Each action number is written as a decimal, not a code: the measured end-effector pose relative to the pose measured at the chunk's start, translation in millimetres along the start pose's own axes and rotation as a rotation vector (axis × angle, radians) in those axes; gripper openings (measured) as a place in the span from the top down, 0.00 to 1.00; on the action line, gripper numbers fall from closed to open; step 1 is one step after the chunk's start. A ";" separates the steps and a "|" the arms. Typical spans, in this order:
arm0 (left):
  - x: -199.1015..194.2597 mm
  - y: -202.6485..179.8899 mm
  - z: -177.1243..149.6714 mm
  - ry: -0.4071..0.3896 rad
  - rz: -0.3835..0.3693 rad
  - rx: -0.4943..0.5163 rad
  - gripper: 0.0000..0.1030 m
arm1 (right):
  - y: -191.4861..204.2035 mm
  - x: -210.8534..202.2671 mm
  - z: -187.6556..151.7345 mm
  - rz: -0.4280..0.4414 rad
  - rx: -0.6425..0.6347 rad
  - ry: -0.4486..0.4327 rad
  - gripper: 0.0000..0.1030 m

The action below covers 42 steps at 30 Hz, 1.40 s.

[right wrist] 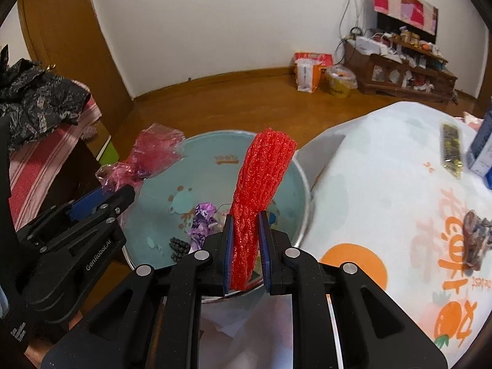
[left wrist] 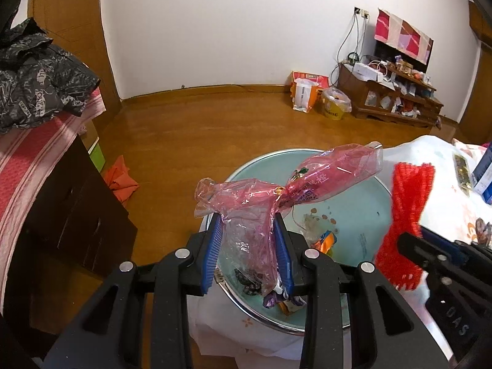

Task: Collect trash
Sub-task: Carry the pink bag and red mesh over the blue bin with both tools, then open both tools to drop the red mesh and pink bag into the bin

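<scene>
Left gripper (left wrist: 249, 246), jaws clamped on a pink plastic wrapper (left wrist: 276, 193), and right gripper (right wrist: 246, 246), jaws clamped on a red foam net (right wrist: 259, 190), both above the basin. The pale blue basin (right wrist: 286, 172) beside the table (right wrist: 384, 184) holds small wrappers (right wrist: 203, 221).

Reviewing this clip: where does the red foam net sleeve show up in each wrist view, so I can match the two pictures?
Left wrist: red foam net sleeve at right, above the basin's right rim, held by the right claw.
Right wrist: centre, upright between that claw's pads, over the basin.
Shared landmark: the pale blue basin.
</scene>
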<state>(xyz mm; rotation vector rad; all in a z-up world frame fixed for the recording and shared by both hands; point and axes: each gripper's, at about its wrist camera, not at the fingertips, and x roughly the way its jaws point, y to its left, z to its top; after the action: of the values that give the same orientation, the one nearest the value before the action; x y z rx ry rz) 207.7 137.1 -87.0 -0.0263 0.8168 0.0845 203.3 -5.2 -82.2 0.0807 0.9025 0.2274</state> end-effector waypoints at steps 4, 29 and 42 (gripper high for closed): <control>4.3 -3.1 -0.2 0.004 0.009 0.014 0.68 | -1.2 10.9 -0.1 0.018 -0.005 0.034 0.83; 9.0 -21.5 0.5 0.022 0.044 0.055 0.68 | -18.6 -15.5 -2.0 -0.003 0.019 -0.033 0.71; 17.4 -27.4 -2.4 0.058 0.063 0.082 0.57 | -24.4 -43.5 -16.1 -0.072 0.038 -0.114 0.64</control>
<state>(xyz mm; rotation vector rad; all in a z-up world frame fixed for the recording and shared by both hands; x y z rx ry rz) 220.1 110.8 -101.6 0.0747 0.8787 0.1096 168.6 -39.3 -62.8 0.0954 0.7949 0.1373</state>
